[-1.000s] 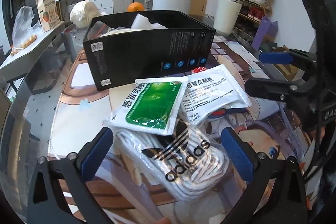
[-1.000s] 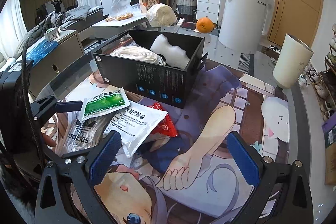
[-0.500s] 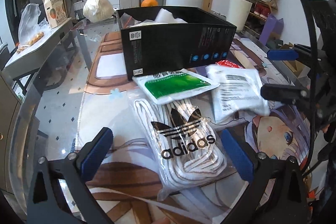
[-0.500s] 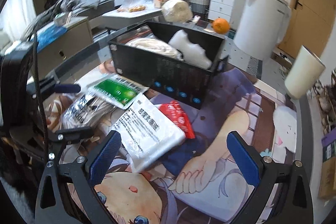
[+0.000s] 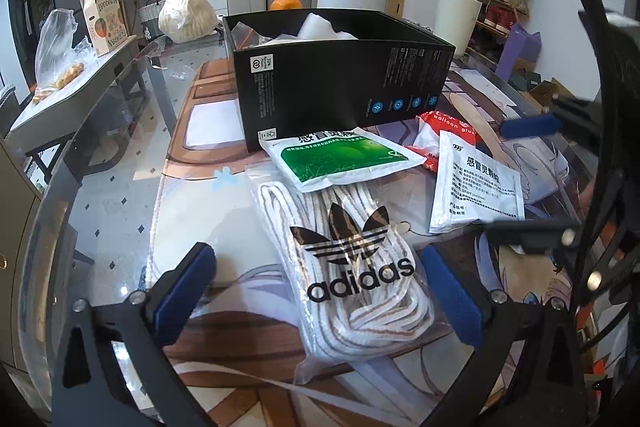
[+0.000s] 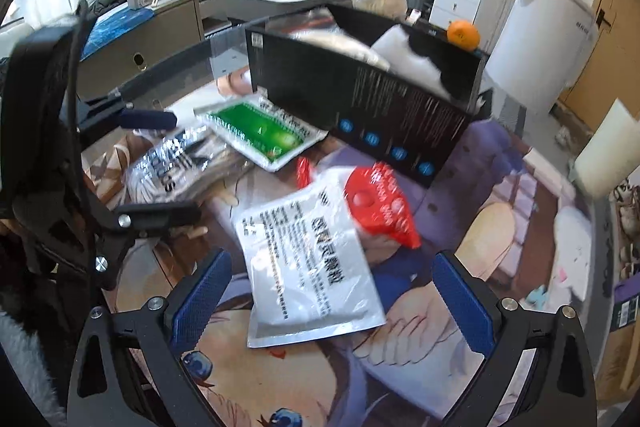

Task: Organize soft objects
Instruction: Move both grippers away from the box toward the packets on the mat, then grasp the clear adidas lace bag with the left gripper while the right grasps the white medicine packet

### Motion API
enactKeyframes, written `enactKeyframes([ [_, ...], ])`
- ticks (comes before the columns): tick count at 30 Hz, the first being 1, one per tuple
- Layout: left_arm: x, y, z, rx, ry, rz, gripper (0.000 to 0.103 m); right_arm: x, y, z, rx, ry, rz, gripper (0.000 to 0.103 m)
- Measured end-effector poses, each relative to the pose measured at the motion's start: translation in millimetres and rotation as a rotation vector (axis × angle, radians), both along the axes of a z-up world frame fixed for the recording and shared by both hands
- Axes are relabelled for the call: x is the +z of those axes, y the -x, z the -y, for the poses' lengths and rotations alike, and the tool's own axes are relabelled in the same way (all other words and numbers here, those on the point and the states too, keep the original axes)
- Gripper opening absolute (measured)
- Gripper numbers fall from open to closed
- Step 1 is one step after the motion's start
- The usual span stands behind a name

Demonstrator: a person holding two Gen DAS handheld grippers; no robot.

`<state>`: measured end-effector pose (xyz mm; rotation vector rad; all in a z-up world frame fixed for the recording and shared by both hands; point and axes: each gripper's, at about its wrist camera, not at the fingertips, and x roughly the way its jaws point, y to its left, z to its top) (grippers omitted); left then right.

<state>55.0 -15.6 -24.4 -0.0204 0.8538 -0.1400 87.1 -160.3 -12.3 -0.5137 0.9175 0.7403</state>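
The left gripper (image 5: 318,291) has its blue-padded jaws spread wide apart and holds nothing. It hovers over the near end of the adidas bag (image 5: 352,267), a clear plastic pouch of white laces that lies between the two fingers without touching either pad.

The right gripper (image 6: 332,297) is likewise spread wide and empty. The white sachet (image 6: 308,259) lies flat on the printed mat (image 6: 500,227) between its fingers, clear of both pads.

Positions relative to the black box (image 5: 340,87):
- The green sachet (image 5: 344,157) lies directly in front of the box's near wall, with its far edge touching or almost touching the wall. Its near edge overlaps the far end of the adidas bag.
- The red packet (image 6: 380,203) lies in front of the box toward its right end. The white sachet partly covers it.
- The white sachet sits nearer the cameras than the red packet, well apart from the box wall.
- White soft items (image 6: 416,63) rest inside the box and rise above its rim.
- An orange (image 5: 285,3) stands behind the box.
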Motion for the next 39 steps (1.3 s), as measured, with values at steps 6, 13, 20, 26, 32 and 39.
enactKeyframes([
  [6,0,-3,0,0.007,-0.011,-0.008,0.103,-15,-3,-6,0.009,-0.007,-0.044,0.101],
  [13,-2,-5,4,0.005,-0.043,-0.013,0.101,-16,-8,-5,0.021,-0.055,-0.048,0.083],
  [20,0,-1,3,0.022,-0.055,0.025,0.083,-9,0,6,-0.001,-0.079,-0.032,0.053],
  [26,2,6,3,0.009,-0.066,0.073,0.048,-9,10,11,-0.011,-0.088,-0.022,0.049],
  [32,5,12,-1,0.009,-0.041,0.093,0.040,-9,12,16,-0.037,-0.117,-0.009,0.046],
  [39,19,23,-6,0.015,-0.013,0.140,0.040,6,15,29,-0.071,-0.184,0.020,0.046],
])
